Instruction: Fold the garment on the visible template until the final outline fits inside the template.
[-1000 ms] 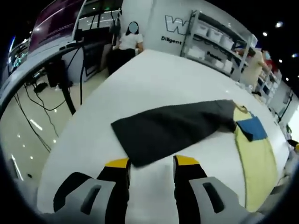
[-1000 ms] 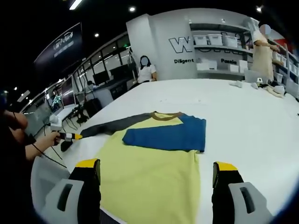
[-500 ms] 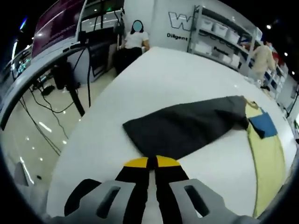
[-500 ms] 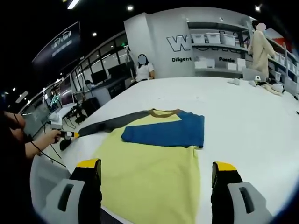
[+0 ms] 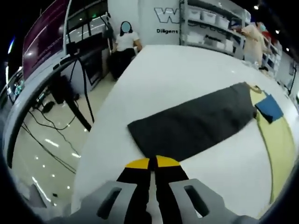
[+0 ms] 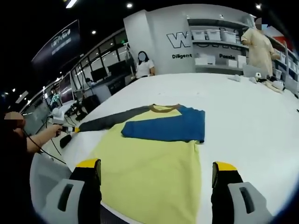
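With my left gripper (image 5: 152, 161) clamped on the cuff of the grey sleeve (image 5: 196, 123), I judge the sleeve fold is in hand. Next, that cuff wants carrying across onto the yellow body (image 6: 149, 175), beside the blue sleeve (image 6: 170, 128) already folded in. My right gripper (image 6: 156, 170) hangs wide open above the hem.

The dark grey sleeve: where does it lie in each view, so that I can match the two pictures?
Left gripper view: the dark grey sleeve crosses the middle, its cuff end at the shut left tool.
Right gripper view: it lies at left of centre, running from the collar to the left.
Shared landmark: the blue sleeve folded over the yellow body.
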{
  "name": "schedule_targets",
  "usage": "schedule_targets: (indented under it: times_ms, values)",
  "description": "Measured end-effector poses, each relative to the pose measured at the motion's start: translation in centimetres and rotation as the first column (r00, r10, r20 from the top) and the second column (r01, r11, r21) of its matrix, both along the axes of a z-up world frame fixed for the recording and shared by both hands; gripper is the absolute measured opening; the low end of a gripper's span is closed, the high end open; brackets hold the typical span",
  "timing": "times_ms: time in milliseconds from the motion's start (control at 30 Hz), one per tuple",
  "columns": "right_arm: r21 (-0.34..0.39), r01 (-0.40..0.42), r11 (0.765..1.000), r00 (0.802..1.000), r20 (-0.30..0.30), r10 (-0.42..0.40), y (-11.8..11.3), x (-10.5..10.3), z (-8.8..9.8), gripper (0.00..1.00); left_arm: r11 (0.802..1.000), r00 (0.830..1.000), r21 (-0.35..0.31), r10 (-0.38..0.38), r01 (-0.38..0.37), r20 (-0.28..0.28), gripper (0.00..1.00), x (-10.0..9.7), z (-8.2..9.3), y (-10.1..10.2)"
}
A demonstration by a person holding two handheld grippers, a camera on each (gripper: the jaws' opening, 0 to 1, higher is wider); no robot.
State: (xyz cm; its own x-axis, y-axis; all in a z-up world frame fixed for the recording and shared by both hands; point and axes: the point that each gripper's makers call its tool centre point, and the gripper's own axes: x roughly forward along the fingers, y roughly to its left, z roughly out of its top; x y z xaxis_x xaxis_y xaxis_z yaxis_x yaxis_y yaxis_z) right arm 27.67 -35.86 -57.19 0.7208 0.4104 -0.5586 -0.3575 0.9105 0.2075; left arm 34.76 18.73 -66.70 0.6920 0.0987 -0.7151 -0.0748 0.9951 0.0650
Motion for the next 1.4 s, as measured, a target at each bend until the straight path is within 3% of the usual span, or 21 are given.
schedule_targets:
  times_ms: [633, 1033, 1400]
  values:
    - [-0.009, -0.011, 1.0, 1.0, -0.015, 0.011, 0.2, -0.2, -0.4, 0.99, 0.998, 1.0, 0.049, -0.024, 0.025, -0.018, 0.0, 1.1, 0.3, 0.7]
    - [-0.01, -0.012, 1.0, 1.0, -0.013, 0.012, 0.2, -0.2, -0.5, 0.99, 0.997, 0.998, 0.071, -0.045, 0.042, 0.043, 0.0, 1.6, 2.3, 0.0]
    - [-0.01, -0.028, 1.0, 0.999, -0.016, 0.028, 0.5, -0.4, -0.4, 0.99, 0.991, 0.986, 0.058, -0.129, 0.124, 0.104, 0.0, 3.3, 5.0, -2.9]
